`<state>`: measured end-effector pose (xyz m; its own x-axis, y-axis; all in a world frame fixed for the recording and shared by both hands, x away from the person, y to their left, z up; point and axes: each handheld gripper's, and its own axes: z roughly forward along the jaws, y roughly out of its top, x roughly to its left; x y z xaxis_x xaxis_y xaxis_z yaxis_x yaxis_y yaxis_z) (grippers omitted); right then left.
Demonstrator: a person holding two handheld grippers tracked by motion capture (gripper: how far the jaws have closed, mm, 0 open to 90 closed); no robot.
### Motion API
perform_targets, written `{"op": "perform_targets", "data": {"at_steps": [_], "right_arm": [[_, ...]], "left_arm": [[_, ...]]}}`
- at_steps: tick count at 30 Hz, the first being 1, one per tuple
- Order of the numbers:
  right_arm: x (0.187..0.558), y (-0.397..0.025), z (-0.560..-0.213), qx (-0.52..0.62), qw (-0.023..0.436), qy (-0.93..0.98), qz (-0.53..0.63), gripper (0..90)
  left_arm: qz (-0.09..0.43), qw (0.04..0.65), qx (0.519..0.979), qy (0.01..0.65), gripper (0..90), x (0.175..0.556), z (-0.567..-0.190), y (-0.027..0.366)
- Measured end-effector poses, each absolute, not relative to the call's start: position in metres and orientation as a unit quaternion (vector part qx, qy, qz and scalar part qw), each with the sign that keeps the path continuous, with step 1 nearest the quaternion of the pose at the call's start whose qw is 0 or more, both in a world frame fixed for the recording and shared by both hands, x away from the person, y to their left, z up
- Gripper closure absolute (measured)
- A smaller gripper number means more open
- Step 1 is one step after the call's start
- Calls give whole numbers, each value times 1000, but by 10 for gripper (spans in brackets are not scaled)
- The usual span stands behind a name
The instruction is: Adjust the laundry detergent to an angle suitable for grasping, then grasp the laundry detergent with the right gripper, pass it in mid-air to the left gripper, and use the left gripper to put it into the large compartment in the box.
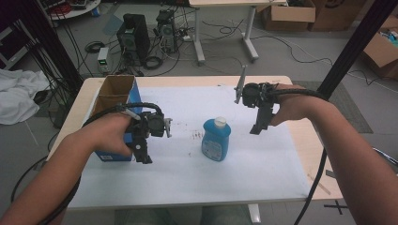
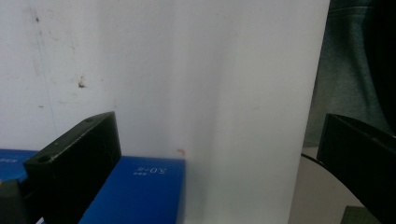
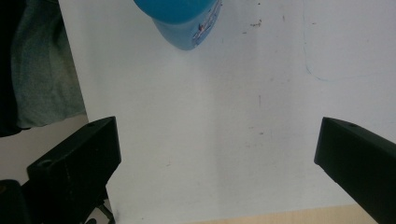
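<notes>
Bottle (image 1: 216,139) of blue liquid, white-capped, stands upright mid-table (image 1: 187,183) on the white sheet (image 1: 244,164), between my two grippers and touching neither. My left gripper (image 1: 143,152) hovers just beside the open blue box (image 1: 114,101), fingers spread. My right gripper (image 1: 259,125) hangs right of the bottle, fingers spread wide too.

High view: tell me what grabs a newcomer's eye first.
The blue bottle with a white cap stands upright at the middle of the white sheet, the one bright thing there. The left gripper and right gripper hang on either side of it, jaws open and empty. At the table's left edge sits an open blue cardboard box, partly behind the left hand.
</notes>
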<state>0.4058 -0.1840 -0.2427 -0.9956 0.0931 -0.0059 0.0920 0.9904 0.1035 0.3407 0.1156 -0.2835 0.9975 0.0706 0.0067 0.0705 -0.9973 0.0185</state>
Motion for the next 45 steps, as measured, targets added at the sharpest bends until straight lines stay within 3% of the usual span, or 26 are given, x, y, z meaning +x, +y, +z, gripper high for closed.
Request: {"op": "perform_targets", "data": {"at_steps": [34, 45], "right_arm": [[404, -181, -242, 43, 17, 998, 42, 0], [404, -192, -247, 54, 19, 994, 89, 0]], "left_arm": [[13, 14, 999, 36, 2, 340, -275, 118], [15, 17, 999, 38, 1, 342, -274, 117]]}}
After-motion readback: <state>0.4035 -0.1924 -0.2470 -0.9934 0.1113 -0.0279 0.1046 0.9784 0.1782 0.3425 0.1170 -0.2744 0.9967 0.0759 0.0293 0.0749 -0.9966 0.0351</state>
